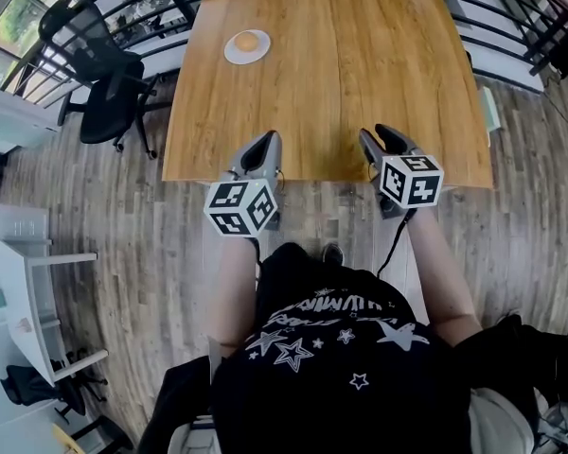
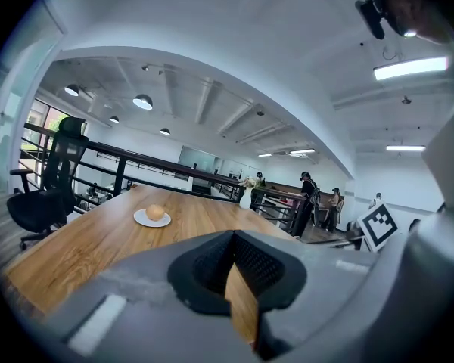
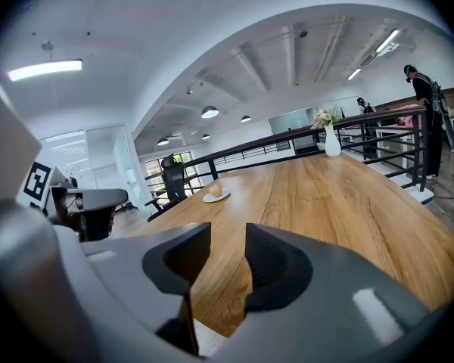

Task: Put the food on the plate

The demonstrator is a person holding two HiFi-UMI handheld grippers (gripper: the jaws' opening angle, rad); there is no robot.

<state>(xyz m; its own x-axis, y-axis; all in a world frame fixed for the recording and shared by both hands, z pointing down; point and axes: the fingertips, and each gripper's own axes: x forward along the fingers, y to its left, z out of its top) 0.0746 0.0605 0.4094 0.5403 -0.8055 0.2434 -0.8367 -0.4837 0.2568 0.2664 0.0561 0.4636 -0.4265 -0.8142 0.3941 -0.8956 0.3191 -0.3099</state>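
Sitting on plate (image 1: 230, 55), food (image 1: 247, 41) lies well beyond left hand-held gripper (image 1: 262, 148).

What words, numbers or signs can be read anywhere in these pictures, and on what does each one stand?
Black shirt: white lettering above stars, too warped and blurred to read.
Left cube, on the left gripper: square black-and-white markers, no letters or numbers.
Right cube, on the right gripper: the same.
Table and plate: no text.
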